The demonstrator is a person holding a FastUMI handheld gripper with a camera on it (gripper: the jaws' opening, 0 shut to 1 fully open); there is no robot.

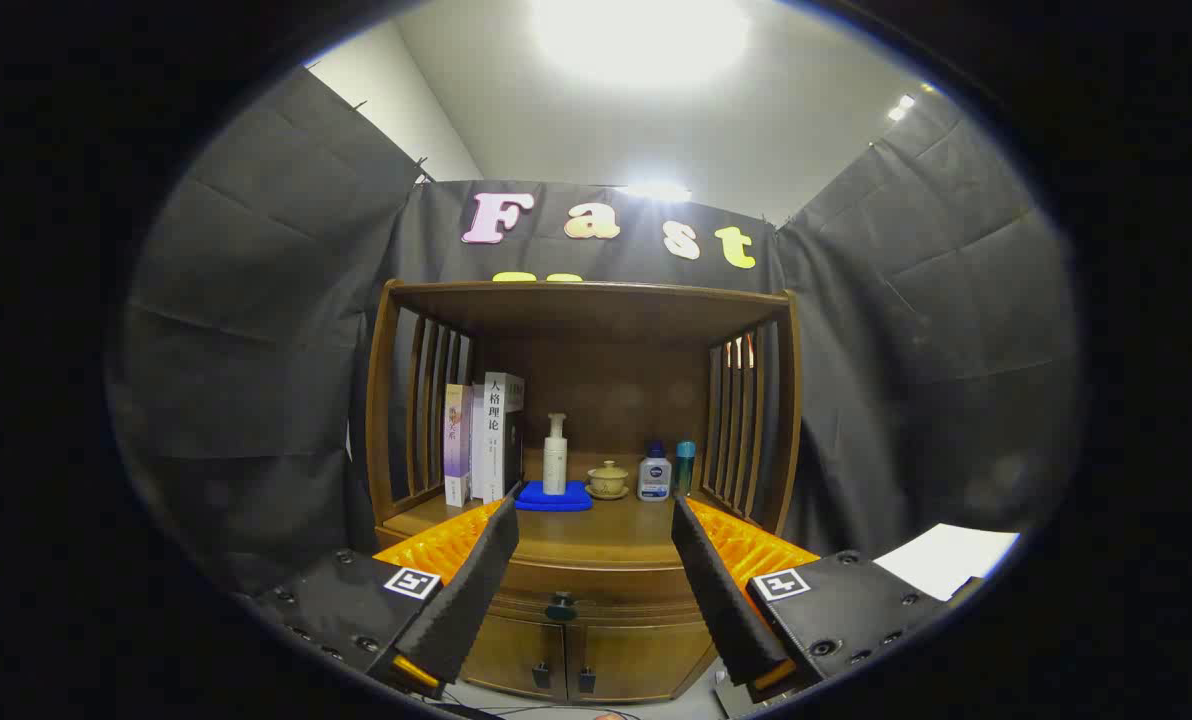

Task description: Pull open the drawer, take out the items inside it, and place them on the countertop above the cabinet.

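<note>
A wooden cabinet (586, 540) stands ahead of me, with slatted sides and a roofed shelf above its countertop (596, 530). Its drawer (596, 585) is closed, a dark round knob (561, 606) at its front centre, seen between my fingers and a little beyond them. My gripper (596, 520) is open and holds nothing; its black ribbed fingers (476, 590) stand wide apart, framing the cabinet front. What the drawer holds is hidden.
On the countertop stand books (481, 440) at the left, a white pump bottle (555, 455) on a blue cloth (554, 497), a lidded cup (608, 480), a small white bottle (654, 475) and a teal bottle (685, 466). Two lower doors (581, 655) sit under the drawer.
</note>
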